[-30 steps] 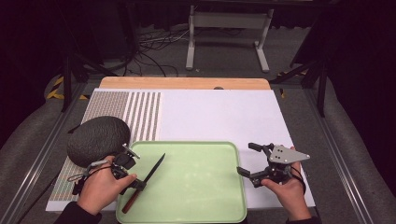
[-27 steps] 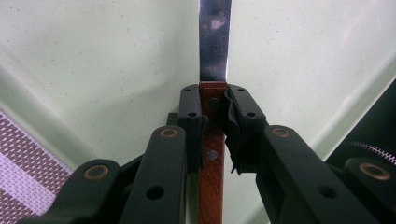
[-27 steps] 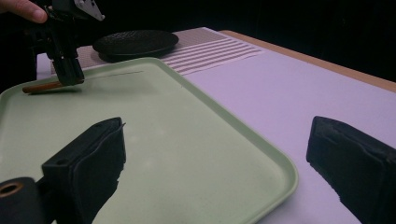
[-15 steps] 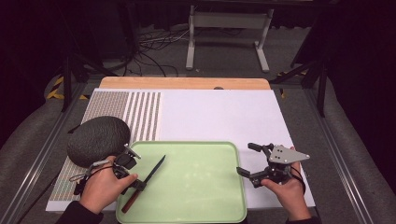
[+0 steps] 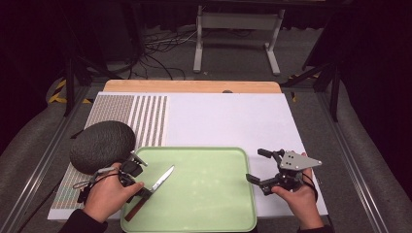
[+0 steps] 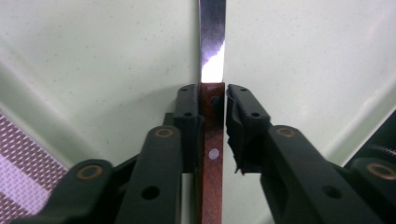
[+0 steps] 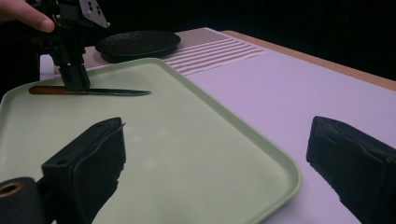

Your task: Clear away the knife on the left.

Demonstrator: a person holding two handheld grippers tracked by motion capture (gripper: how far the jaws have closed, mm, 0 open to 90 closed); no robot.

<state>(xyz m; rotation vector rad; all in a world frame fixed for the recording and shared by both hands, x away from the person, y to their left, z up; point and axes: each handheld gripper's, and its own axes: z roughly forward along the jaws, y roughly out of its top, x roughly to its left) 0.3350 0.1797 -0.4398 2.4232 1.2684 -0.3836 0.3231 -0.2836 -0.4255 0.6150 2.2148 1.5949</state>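
While the knife (image 5: pixel 154 187) lies near the tray's (image 5: pixel 228 213) left rim, your left gripper (image 5: pixel 135 180) has just been opening, handle between its jaws, right pad clear. Your right gripper (image 5: pixel 258 167) gapes empty at the right rim; both hands unmoved since 1 frame earlier.

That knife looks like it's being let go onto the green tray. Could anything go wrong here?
Possibly. The left gripper has just been opening, with the knife's wooden handle between its jaws; one pad seems to touch it, so lifting away might drag the knife. The handle end lies near the tray's front corner and could ride up the rim. The dark oval pad sits close by and could get bumped.
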